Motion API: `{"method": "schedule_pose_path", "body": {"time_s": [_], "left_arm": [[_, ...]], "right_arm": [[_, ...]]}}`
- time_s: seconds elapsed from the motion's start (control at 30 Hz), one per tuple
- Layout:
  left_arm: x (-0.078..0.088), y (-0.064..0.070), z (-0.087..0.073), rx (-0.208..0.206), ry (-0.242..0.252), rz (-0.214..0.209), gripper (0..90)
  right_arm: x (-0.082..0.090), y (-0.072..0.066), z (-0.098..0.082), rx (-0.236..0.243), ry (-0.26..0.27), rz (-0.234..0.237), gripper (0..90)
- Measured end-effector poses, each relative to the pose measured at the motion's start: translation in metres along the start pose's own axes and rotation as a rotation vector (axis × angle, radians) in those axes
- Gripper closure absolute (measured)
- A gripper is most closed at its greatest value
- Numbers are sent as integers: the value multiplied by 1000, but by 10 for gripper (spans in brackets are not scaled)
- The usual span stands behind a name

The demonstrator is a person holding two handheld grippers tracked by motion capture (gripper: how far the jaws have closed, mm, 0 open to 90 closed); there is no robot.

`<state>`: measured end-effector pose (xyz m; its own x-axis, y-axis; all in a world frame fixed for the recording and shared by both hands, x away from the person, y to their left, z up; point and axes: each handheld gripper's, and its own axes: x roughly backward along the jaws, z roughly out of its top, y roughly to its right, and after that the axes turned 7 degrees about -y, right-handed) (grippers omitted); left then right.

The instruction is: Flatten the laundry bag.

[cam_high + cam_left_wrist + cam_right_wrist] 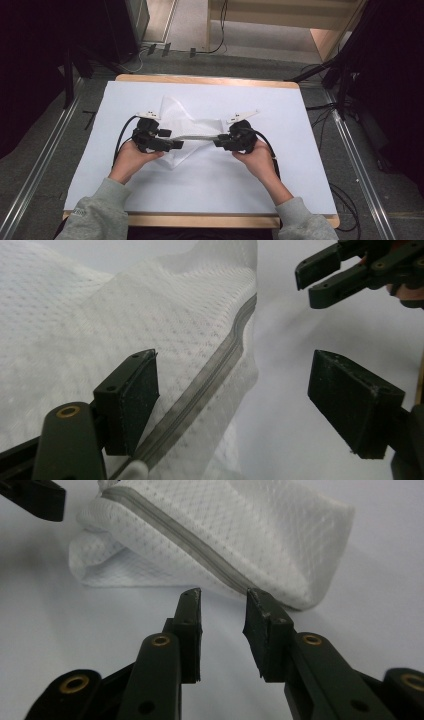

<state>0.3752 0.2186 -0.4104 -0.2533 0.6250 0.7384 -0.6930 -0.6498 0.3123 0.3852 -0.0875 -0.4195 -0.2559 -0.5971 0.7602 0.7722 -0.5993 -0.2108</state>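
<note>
A white mesh bag (174, 114) with a grey zipper (197, 136) lies crumpled on the white-covered table (215, 185). My left gripper (179, 145) is at the zipper's left end and stands wide open. In the left gripper view, the zipper (220, 365) runs up between its jaws over the mesh (125, 315). My right gripper (217, 142) faces it from the right, open with a narrower gap and nothing between its fingers. In the right gripper view, its tips (222, 610) stop just short of the bag (260, 525) and its zipper (175, 532).
The table has a wooden edge (200, 80) around the white sheet. Cables (320, 107) and dark stands (345, 75) lie on the floor to the right. Metal rails (45, 160) run along both sides.
</note>
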Motion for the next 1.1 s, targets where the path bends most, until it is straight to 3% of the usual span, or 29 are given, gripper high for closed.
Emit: {"method": "schedule_pose_path", "body": {"time_s": [0.1,0.3,0.37,0.43,0.53,0.63,0.8,1.0,1.1], "left_arm": [[-12,-4,2,-18,-40,31,199],[-29,-15,2,-2,-80,72,267],[-30,-18,1,3,-88,94,400],[-30,-22,1,14,-102,108,589],[-26,-25,2,41,-87,98,763],[-20,-24,2,50,-62,83,867],[-3,-25,1,78,17,72,884],[15,-30,-9,156,99,52,884],[22,-35,-15,180,115,63,883]], "right_arm": [[3,2,-6,-21,2,0,689],[2,2,-12,-36,8,-5,688],[0,0,-13,-39,9,-5,688],[-4,-3,-13,-35,10,4,694],[-11,-6,-12,-22,11,10,706],[-20,-9,-10,-14,5,8,709],[-32,-9,-7,-4,2,-12,695],[-40,-2,-5,-17,10,-41,684],[-45,2,-3,-16,12,-51,659]]}}
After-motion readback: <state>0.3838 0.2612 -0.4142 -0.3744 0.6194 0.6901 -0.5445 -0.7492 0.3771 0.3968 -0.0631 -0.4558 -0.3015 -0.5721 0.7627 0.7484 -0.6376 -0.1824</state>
